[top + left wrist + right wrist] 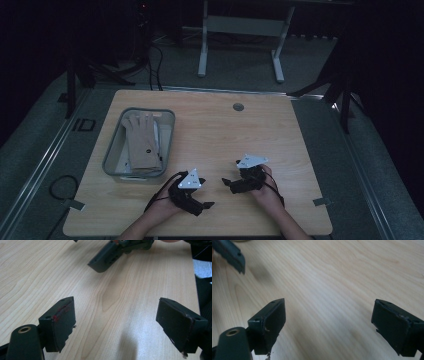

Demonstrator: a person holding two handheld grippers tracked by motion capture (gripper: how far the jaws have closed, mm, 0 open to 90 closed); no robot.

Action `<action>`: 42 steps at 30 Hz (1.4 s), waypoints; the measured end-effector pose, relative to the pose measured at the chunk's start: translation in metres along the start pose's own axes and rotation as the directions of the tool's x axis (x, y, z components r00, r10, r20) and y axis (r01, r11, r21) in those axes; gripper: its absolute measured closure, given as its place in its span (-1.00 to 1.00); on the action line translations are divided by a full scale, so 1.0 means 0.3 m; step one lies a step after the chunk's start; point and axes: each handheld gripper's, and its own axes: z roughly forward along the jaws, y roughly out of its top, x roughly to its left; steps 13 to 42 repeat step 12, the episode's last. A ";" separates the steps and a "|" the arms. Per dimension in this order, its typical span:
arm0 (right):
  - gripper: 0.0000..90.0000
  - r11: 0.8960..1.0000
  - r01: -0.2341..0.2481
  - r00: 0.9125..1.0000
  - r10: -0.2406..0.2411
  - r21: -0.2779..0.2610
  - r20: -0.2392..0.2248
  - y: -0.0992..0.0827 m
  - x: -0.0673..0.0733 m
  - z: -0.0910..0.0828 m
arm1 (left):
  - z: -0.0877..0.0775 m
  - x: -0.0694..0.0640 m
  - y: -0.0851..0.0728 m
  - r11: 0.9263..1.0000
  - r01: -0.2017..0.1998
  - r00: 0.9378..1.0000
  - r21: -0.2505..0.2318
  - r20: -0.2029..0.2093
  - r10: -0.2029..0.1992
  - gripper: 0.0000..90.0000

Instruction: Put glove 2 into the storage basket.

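On the wooden table (225,130), my left gripper (202,202) is held low near the front edge, its jaws turned right. In the left gripper view it (115,315) is open, with bare wood between the jaws. My right gripper (229,184) sits just to the right, jaws turned left toward the other one. It (328,315) is open too, with nothing between its jaws. Each gripper view catches a black jaw of the other gripper: the right one's (107,257) at top centre, the left one's (230,253) at top left.
A grey bin (112,150) at the table's left holds beige gloves (141,140). A round cable hole (238,107) lies near the far edge. Beyond the table stands a white desk frame (240,30). A cable (60,187) loops on the floor at left.
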 end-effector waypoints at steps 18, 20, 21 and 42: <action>-0.73 1.000 -0.006 1.000 0.006 -0.004 0.029 -0.033 -0.010 -0.016 | 0.017 -0.003 -0.005 1.000 -0.009 1.000 0.018 0.022 0.009 -0.64; -0.73 1.000 -0.006 1.000 0.006 -0.004 0.029 -0.033 -0.010 -0.016 | 0.017 -0.003 -0.005 1.000 -0.009 1.000 0.018 0.022 0.009 -0.64; -0.73 1.000 -0.006 1.000 0.006 -0.004 0.029 -0.033 -0.010 -0.016 | 0.017 -0.003 -0.005 1.000 -0.009 1.000 0.018 0.022 0.009 -0.64; -0.73 1.000 -0.006 1.000 0.006 -0.004 0.029 -0.033 -0.010 -0.016 | 0.017 -0.003 -0.005 1.000 -0.009 1.000 0.018 0.022 0.009 -0.64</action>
